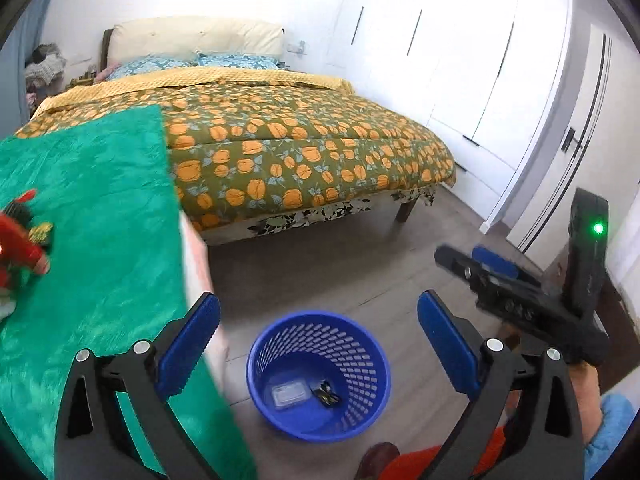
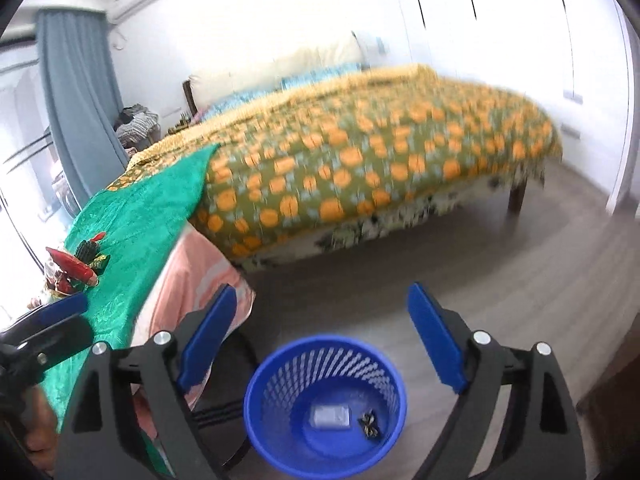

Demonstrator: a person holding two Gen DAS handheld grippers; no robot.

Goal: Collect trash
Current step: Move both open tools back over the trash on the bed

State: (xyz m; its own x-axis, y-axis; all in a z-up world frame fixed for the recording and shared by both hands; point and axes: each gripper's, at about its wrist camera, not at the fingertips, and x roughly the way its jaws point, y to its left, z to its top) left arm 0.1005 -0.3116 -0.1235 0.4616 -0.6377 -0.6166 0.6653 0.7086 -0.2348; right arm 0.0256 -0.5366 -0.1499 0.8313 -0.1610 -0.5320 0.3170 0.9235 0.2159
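Observation:
A blue mesh wastebasket point(image 1: 360, 412) stands on the wooden floor; it also shows in the right wrist view point(image 2: 280, 432). Inside lie a clear plastic packet point(image 1: 289, 393) point(image 2: 331, 416) and a small dark crumpled wrapper point(image 1: 327, 393) point(image 2: 370, 426). My left gripper point(image 1: 319, 332) is open and empty above the basket. My right gripper point(image 2: 322, 322) is open and empty above it too; it shows at the right of the left wrist view point(image 1: 476, 258). Red and green wrappers point(image 1: 22, 236) point(image 2: 78, 266) lie on the green-clothed table point(image 1: 92, 208) point(image 2: 136, 216).
A bed with an orange-patterned quilt point(image 1: 288, 148) point(image 2: 380, 160) fills the middle. White wardrobe doors point(image 1: 460, 60) line the right wall. A grey curtain point(image 2: 80, 92) hangs at the left. A pink cloth point(image 2: 192, 272) hangs below the table edge.

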